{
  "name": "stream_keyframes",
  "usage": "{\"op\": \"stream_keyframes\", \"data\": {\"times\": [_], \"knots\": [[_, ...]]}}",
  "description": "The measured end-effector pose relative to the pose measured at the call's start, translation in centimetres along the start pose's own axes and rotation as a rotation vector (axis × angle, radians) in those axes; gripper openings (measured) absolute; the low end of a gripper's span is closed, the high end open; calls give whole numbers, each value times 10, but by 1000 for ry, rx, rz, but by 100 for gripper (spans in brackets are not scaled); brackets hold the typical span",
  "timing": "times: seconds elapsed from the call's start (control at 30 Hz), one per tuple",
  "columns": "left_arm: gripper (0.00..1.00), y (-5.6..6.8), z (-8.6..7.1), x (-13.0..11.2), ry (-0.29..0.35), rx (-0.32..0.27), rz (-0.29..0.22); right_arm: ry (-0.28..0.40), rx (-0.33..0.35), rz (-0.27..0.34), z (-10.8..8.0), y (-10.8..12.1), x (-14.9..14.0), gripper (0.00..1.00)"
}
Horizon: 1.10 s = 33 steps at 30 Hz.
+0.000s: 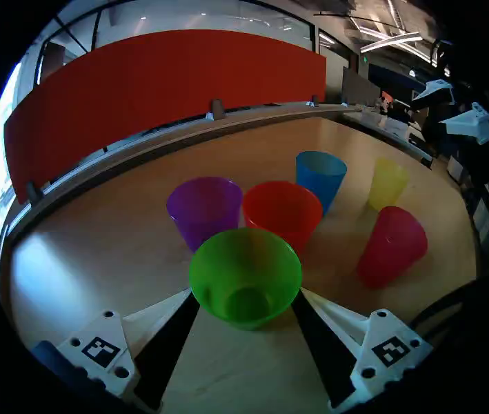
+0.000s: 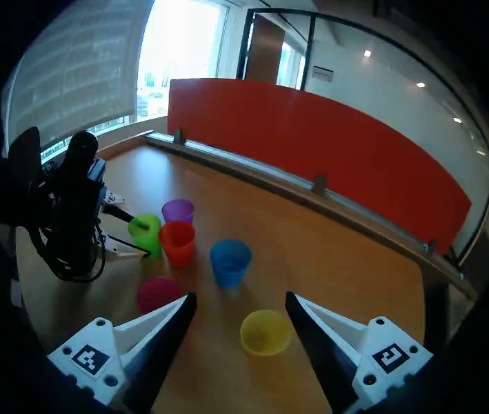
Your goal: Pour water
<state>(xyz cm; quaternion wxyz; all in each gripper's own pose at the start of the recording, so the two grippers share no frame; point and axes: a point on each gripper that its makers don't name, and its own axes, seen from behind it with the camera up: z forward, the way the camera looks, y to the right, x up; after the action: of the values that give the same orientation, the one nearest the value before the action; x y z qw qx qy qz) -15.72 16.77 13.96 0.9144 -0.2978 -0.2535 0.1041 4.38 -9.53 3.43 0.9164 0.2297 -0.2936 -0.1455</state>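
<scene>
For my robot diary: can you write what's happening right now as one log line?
task: pour water | left claw: open around green cup | right claw: open, yellow cup ahead | pour: not yet

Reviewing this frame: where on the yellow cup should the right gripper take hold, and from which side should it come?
Grip the yellow cup across its side wall, a little below the rim, coming in level from the near side, where the right gripper faces it. It stands upright, mouth up, tapering toward the base, apart from the blue cup, so both fingers likely have room.
</scene>
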Motion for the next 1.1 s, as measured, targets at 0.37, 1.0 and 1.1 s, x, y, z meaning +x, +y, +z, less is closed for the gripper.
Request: {"op": "stream_keyframes", "data": {"times": [0.37,1.0,1.1], "knots": [[87,1,-1,-1,-1,2,3,1,0,-2,0,0,1,100],[79,6,-8,10,29,-15,13,2,4,1,1,-4,0,100],[79,6,-13,17,44,-15,9,7,6,1,3,-5,2,100]]}}
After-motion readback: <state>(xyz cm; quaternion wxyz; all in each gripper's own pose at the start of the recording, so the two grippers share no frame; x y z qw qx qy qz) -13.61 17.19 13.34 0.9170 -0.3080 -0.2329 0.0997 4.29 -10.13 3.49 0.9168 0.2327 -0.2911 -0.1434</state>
